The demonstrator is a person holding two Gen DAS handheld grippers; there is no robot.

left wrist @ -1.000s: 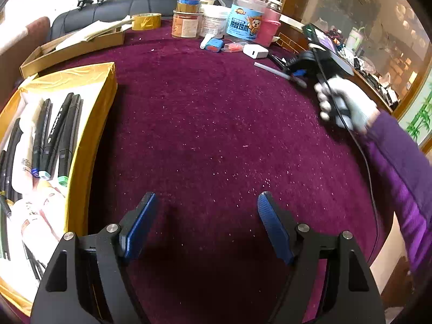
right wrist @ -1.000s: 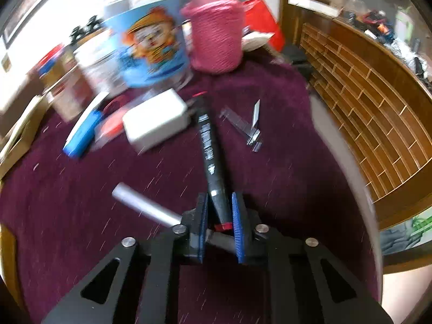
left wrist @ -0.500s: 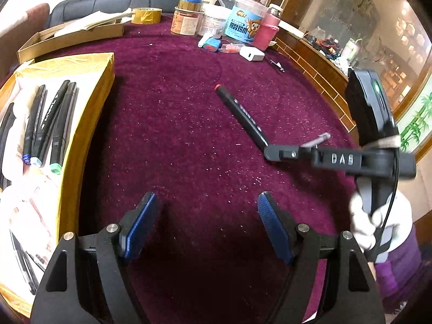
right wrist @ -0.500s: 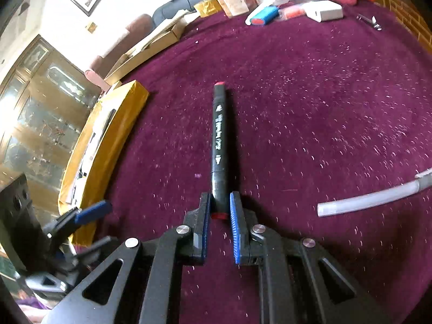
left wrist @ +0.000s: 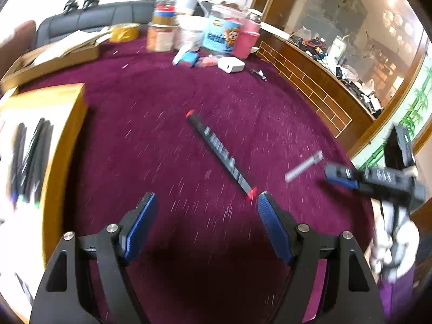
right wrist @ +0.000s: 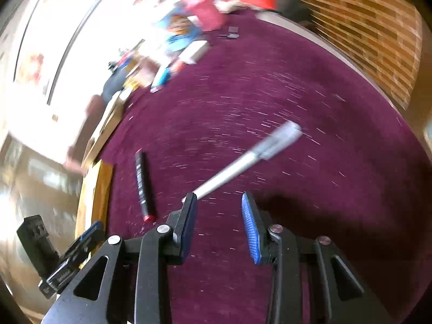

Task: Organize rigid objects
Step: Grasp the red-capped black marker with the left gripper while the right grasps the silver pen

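Right gripper [right wrist: 218, 226] has released the black marker [right wrist: 142, 183]; jaws apart.

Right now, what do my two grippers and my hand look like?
Both the left gripper and the right gripper have black angular frames, silver bolts and ribbed blue pads on the fingers. The right hand wears a white glove over a purple sleeve.

Jars [left wrist: 162, 36], tape roll [left wrist: 125, 31], white charger [left wrist: 231, 64] at table's far edge.
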